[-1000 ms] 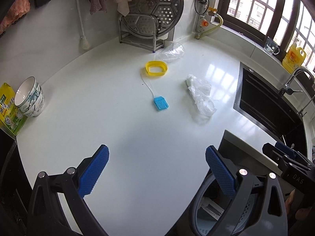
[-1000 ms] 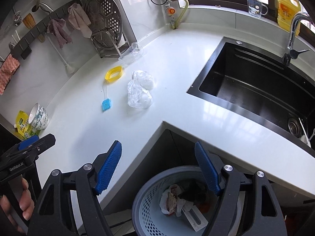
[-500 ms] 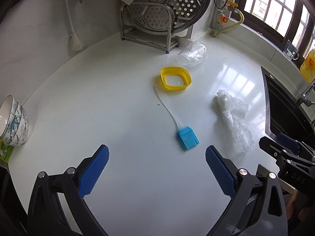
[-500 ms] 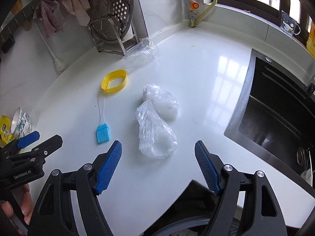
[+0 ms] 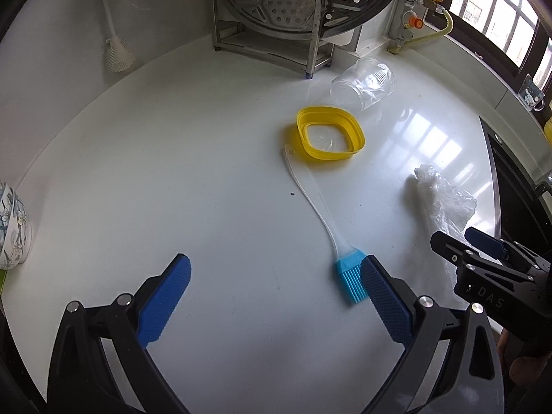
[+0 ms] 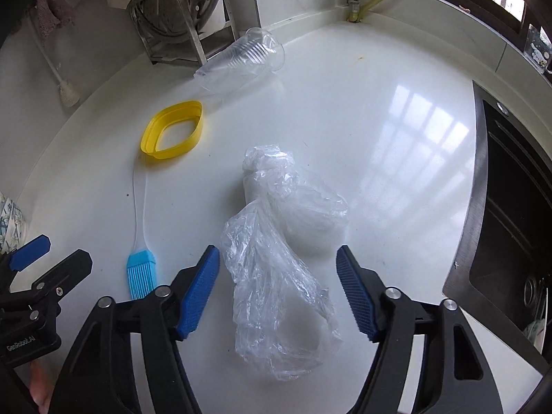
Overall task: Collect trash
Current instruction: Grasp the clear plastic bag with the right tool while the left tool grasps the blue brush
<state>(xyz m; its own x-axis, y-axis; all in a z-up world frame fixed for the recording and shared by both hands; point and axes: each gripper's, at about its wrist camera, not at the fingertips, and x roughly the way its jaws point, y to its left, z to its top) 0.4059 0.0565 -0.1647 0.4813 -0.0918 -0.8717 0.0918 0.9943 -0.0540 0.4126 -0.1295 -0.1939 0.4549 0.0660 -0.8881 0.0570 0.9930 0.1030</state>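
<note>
In the left view the left gripper [image 5: 272,296] gapes empty, a brush [image 5: 350,281] by its right pad, while in the right view the right gripper [image 6: 277,291], jaws just narrowing, straddles the bag [image 6: 276,269] without pinching it.

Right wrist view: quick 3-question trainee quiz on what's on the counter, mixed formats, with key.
1. Multiple choice: what lies between the right gripper's fingers? A) brush B) plastic bag C) yellow ring
2. True or false: the clear cup stands upright.
3. Fill in: the brush's handle tip reaches the ____ ring.

Key:
1. B. The bag lies between the fingers, which have just been closing; the pads do not press on it yet.
2. False. It lies on its side near the rack.
3. Yellow.
</note>
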